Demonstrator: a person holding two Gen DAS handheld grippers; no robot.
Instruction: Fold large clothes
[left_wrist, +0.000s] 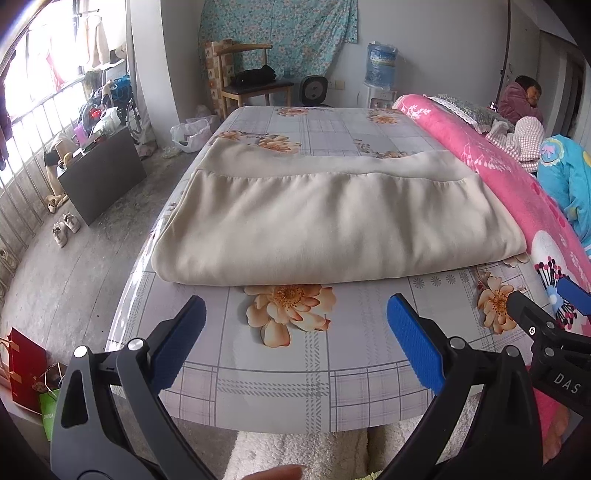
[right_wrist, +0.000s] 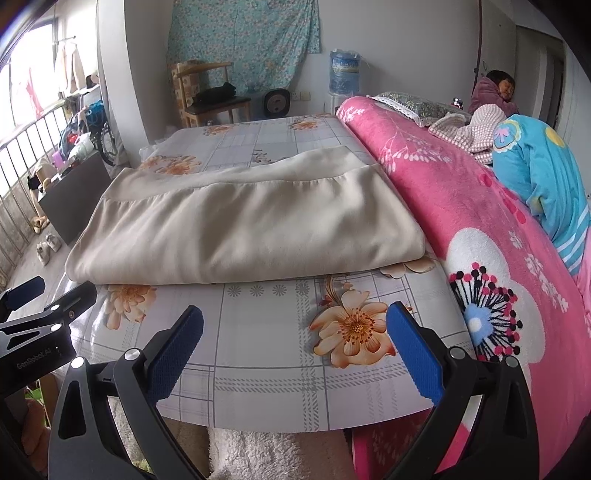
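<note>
Your left gripper (left_wrist: 295, 345) and right gripper (right_wrist: 295, 347) both hang with jaws spread wide and empty, low in each frame. The cream garment (left_wrist: 332, 229) lies folded mid-frame on the floral sheet (left_wrist: 280, 376) (seemingly halved already). Pinch both near corners evenly, then carry them over together.

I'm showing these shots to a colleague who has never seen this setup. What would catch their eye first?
Probably the cream garment, folded into a broad rectangle in the middle of the floral tablecloth. Next, the bright pink blanket heaped along the table's right side, touching the garment's right edge. Low in each view, the left gripper and right gripper are open and empty above the near table edge.
</note>
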